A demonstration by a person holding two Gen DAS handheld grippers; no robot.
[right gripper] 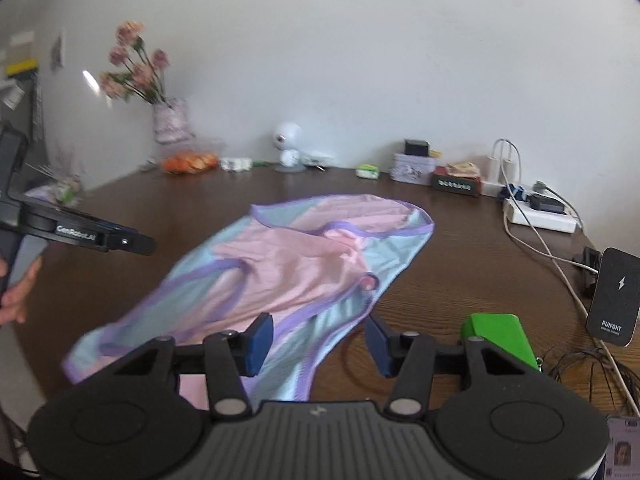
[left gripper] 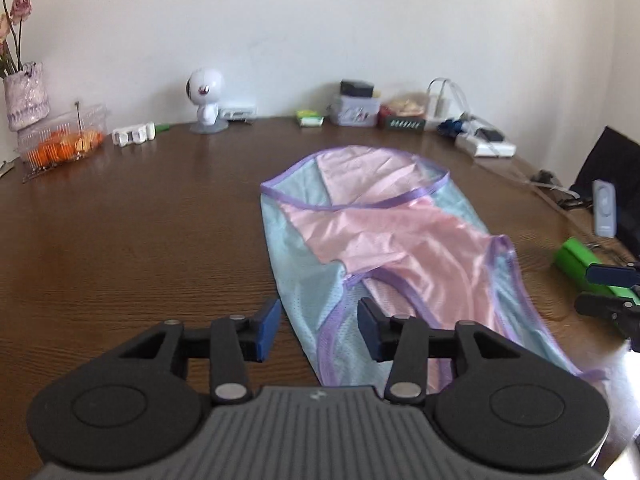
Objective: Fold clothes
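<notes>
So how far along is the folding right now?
Barely started. The pink-and-blue garment lies spread and wrinkled on the table, with no clean fold visible. Left gripper and right gripper hover open at its near edge, gripping nothing. All folding remains.

The garment [left gripper: 372, 248] lies on the table [left gripper: 140, 220]. Behind it, along the wall, stands the camera figure [left gripper: 205, 100]; the green block [right gripper: 500, 336] sits right of it.
</notes>
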